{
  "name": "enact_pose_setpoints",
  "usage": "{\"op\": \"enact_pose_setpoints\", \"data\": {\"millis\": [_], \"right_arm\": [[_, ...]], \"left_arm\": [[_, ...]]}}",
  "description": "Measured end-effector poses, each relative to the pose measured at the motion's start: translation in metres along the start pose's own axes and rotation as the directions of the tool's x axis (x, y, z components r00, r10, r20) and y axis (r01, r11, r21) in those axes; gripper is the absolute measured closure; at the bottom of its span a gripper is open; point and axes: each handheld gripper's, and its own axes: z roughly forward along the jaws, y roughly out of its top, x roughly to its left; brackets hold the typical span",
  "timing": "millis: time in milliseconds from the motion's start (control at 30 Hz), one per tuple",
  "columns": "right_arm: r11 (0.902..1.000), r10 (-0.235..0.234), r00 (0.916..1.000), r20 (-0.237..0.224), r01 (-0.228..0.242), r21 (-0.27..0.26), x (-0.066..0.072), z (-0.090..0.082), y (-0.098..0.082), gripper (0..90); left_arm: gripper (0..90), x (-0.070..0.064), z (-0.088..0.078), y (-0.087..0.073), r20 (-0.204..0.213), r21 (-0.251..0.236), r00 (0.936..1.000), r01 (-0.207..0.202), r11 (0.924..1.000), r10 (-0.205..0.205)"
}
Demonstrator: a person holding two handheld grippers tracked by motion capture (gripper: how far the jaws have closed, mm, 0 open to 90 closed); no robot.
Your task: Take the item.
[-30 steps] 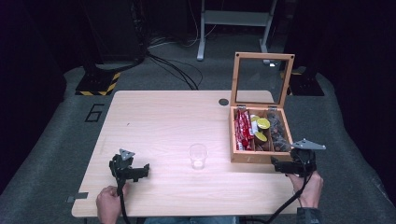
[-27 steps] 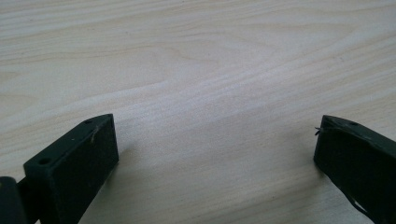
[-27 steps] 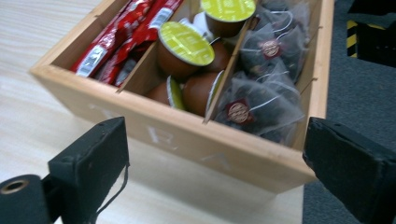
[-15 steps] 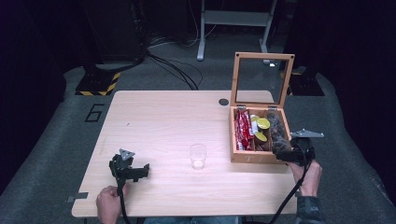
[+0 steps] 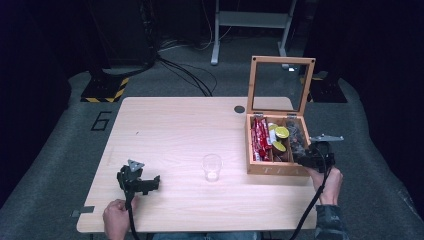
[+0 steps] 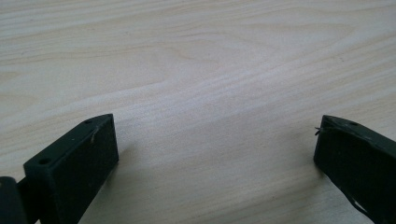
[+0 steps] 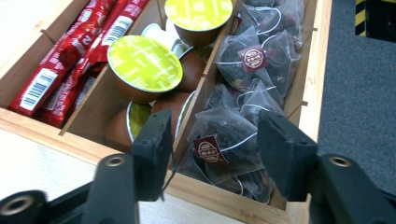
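Observation:
An open wooden box (image 5: 272, 170) stands at the table's right edge with its glass lid (image 5: 280, 82) raised. It holds red sachets (image 7: 70, 56), green-lidded capsules (image 7: 144, 63) and tea bags (image 7: 254, 60) in separate compartments. My right gripper (image 5: 301, 157) reaches over the box's near right corner. Its jaws have just been closing and stand on either side of one tea bag (image 7: 224, 140), close to it; I see no clear squeeze. My left gripper (image 5: 149, 183) rests on the table at the near left, open, with bare wood between its jaws (image 6: 215, 154).
A clear plastic cup (image 5: 212, 167) stands upright mid-table, left of the box. A dark round cable hole (image 5: 239, 109) sits near the table's far edge (image 5: 180, 98). Beyond the table are cables, a metal stand (image 5: 250, 20) and grey floor.
My right gripper has moved forward from the table's near right edge to the box's tea bag compartment, and its jaws have narrowed. The left gripper has stayed put.

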Motion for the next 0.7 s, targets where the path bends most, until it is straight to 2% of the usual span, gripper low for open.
{"op": "enact_pose_setpoints", "data": {"millis": [133, 300, 367, 400, 500, 700], "right_arm": [[0.9997, 0.014, 0.9997, 0.022, -0.015, 0.019, -0.003, 0.003, 0.001, 56.8], [0.9991, 0.010, 0.9998, 0.020, -0.010, 0.041, -0.005, 0.009, 0.001, 57.8], [0.9984, 0.004, 0.9992, 0.041, -0.007, 0.056, -0.004, 0.012, 0.002, 58.6], [0.9978, -0.013, 0.9985, 0.054, 0.009, 0.065, -0.004, 0.016, 0.002, 61.6], [0.9963, -0.023, 0.9976, 0.065, 0.017, 0.084, -0.004, 0.020, 0.003, 64.2], [0.9954, -0.014, 0.9991, 0.040, 0.010, 0.095, -0.003, 0.024, 0.002, 76.9]], "left_arm": [[0.0, 0.000, 0.000, 0.000, 0.000, -0.001, 1.0000, 0.000, 1.0000, 0.000], [0.0, 0.000, 0.000, 0.000, 0.000, 0.000, 1.0000, 0.000, 1.0000, 0.000], [0.0, 0.000, 0.000, 0.000, 0.000, 0.000, 1.0000, 0.000, 1.0000, 0.000], [0.0, 0.000, 0.000, 0.000, 0.002, 0.002, 1.0000, 0.000, 1.0000, 0.000], [0.0, 0.000, 0.000, 0.000, 0.000, 0.000, 1.0000, 0.000, 1.0000, 0.000], [0.0, 0.000, 0.000, 0.000, 0.000, 0.000, 1.0000, 0.000, 1.0000, 0.000]]}}
